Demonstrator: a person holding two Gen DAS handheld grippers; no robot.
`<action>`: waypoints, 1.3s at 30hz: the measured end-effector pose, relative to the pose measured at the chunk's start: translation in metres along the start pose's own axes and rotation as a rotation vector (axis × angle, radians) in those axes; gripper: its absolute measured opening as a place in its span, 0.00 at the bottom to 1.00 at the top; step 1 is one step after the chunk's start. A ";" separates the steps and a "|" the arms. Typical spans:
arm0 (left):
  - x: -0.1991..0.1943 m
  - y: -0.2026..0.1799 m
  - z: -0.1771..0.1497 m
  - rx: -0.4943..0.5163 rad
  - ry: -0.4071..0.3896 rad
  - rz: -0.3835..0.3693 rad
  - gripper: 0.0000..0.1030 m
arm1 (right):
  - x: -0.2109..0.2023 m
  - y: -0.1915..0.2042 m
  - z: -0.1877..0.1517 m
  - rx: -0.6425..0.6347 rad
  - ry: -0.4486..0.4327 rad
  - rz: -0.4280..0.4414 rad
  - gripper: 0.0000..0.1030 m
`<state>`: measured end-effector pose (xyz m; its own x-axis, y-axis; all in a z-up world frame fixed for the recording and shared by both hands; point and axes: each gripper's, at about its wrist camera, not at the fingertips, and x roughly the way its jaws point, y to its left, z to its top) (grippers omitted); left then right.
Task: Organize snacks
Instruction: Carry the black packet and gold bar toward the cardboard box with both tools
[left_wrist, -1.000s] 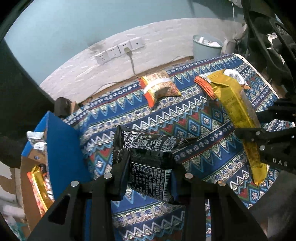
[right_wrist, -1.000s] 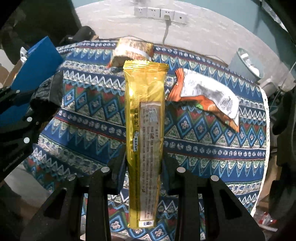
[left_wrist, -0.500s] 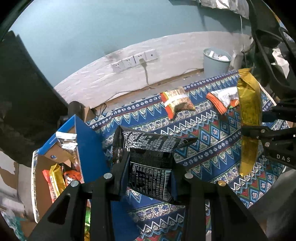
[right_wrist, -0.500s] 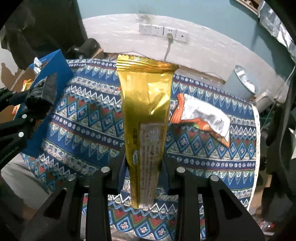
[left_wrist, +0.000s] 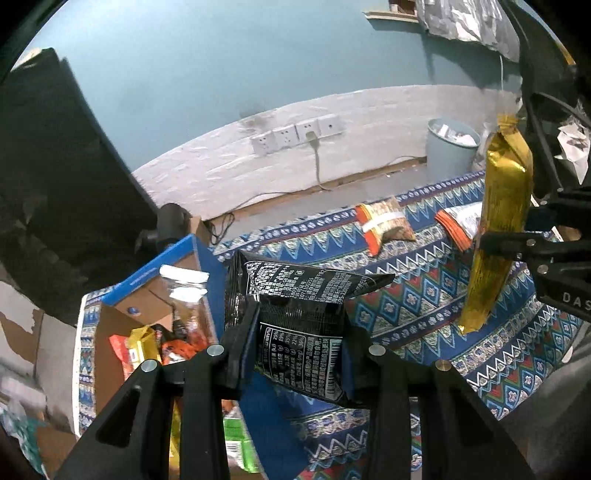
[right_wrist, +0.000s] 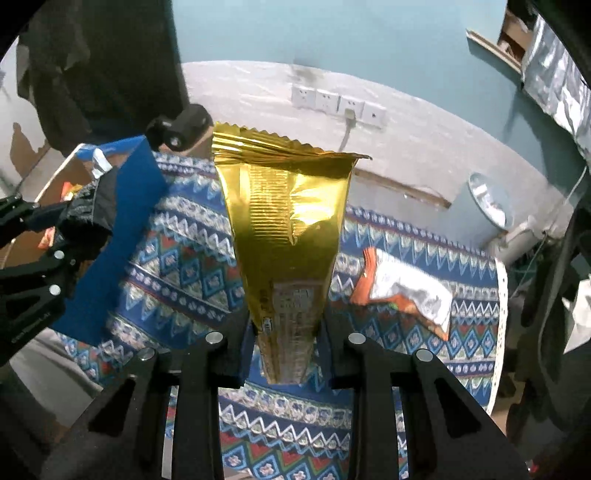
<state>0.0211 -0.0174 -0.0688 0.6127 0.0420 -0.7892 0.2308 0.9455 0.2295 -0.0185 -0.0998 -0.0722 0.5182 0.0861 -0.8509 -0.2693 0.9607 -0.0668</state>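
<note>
Left wrist view showed left gripper (left_wrist: 299, 354) fingers clamping the black packet (left_wrist: 295, 314), right gripper (right_wrist: 284, 347) fingers pinching the gold packet (right_wrist: 288, 236); lowering each squarely over the cardboard box (left_wrist: 110, 332) seemed best.

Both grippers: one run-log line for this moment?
left gripper: holds black packet | right gripper: holds gold packet | both above cloth

Both claws risen off cloth (left_wrist: 406, 295); gold packet (right_wrist: 284, 236) and black packet (left_wrist: 295, 325) lifted higher.

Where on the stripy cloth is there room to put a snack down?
The widest bare patch of cloth lies between the blue box and the orange-and-silver packet. The near edge is bare too. The far side is busier, with the brown packet there, and the box already looks full.
</note>
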 end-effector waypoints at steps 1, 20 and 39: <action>-0.003 0.004 0.000 -0.006 -0.005 0.005 0.36 | -0.004 0.004 0.003 -0.006 -0.009 0.005 0.26; -0.043 0.062 -0.013 -0.080 -0.054 0.063 0.36 | -0.056 0.064 0.042 -0.112 -0.125 0.084 0.26; -0.061 0.143 -0.046 -0.213 -0.055 0.120 0.36 | -0.065 0.150 0.081 -0.230 -0.169 0.228 0.26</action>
<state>-0.0187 0.1303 -0.0139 0.6674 0.1461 -0.7302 -0.0069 0.9817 0.1902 -0.0269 0.0604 0.0156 0.5454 0.3522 -0.7606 -0.5590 0.8290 -0.0170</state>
